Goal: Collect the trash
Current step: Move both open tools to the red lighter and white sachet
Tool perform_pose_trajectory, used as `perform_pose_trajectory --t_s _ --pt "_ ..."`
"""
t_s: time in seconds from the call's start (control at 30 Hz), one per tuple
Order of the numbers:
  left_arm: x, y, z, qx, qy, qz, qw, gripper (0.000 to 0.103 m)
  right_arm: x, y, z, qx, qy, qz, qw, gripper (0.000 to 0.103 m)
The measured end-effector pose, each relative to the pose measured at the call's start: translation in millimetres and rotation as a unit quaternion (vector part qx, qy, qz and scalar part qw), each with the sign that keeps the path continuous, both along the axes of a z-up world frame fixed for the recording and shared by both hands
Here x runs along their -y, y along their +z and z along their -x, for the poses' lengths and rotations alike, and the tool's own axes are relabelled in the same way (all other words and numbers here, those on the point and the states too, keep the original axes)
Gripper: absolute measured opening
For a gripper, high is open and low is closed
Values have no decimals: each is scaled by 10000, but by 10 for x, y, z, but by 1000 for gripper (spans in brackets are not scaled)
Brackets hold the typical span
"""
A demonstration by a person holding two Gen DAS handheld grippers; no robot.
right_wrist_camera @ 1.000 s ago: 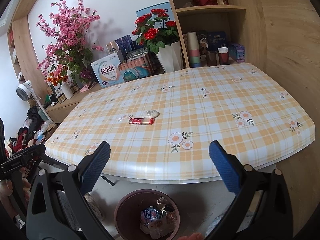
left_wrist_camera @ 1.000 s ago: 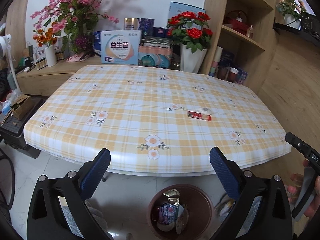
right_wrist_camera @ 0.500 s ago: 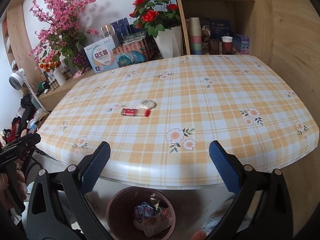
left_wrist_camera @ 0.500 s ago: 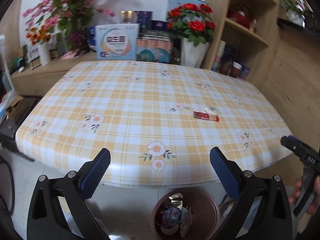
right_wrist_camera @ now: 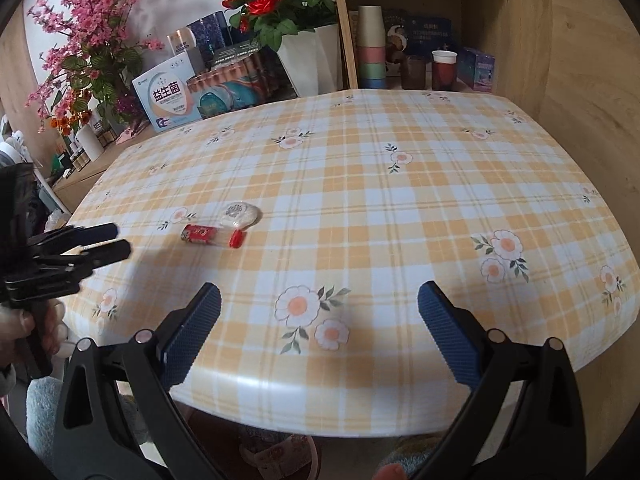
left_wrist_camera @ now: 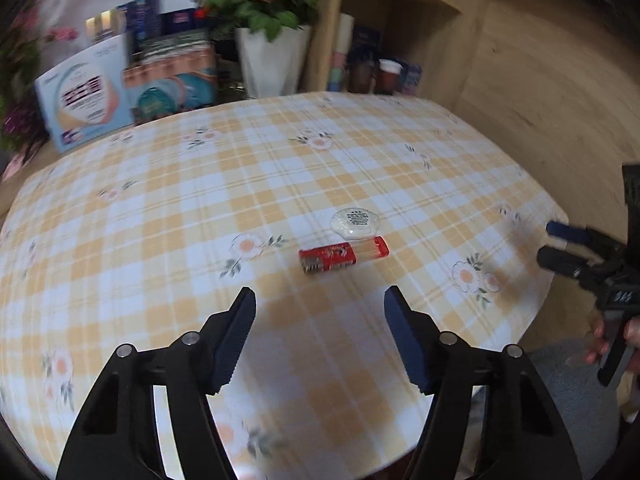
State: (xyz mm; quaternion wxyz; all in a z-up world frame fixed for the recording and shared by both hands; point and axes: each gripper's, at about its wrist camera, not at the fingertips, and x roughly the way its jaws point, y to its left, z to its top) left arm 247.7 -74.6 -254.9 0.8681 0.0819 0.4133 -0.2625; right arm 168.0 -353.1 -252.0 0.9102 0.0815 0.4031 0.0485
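Left wrist view: left gripper (left_wrist_camera: pixel 320 320) over yellow plaid flowered tablecloth (left_wrist_camera: pixel 160 216), jaws parted with nothing between, just narrowed from wider; small red-and-clear plastic tube (left_wrist_camera: pixel 343 255) lying ahead, touching round white wrapped disc (left_wrist_camera: pixel 355 222). Right wrist view: right gripper (right_wrist_camera: pixel 319 312) spread wide and empty near table edge, tube (right_wrist_camera: pixel 212 236) and disc (right_wrist_camera: pixel 239 215) well off left; brown trash bin (right_wrist_camera: pixel 280 454) partly seen below edge.

Black gripper frames (left_wrist_camera: pixel 320 340) (right_wrist_camera: pixel 320 320), blue ribbed pads (left_wrist_camera: pixel 234 340), silver screws.
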Motion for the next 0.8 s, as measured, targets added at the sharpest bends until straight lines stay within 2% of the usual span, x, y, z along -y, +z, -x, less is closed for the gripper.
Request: perform_pose_trajectory --t_s 0.07,0.1,0.3,0.43,0.6,0.73,0.8 --pt "150 -73 -131 31 -347 -277 9990 52 26 -19 -77 -34 -4 -2 10000 97" --pt "248 -122 -223 8 -537 -440 9976 51 46 -36 -124 -62 -7 -4 10000 97" --pt "576 -325 -517 -112 -1155 -739 9905 50 117 -86 -271 -122 -31 7 9999 97" --pt "780 -434 -584 -161 -1679 -974 9809 50 167 -116 -329 -153 -29 23 9999 97" --pt "844 -562 -652 -375 -1885 -1127 9749 51 215 -150 -341 -198 -55 -26 9998 97" --pt "795 -571 -606 -322 -1916 -1046 9753 52 213 -204 -366 -336 -51 -107 9994 97" --pt "751 -561 -593 -332 -1830 -1021 9772 47 196 -213 -390 -382 -30 -195 9991 97"
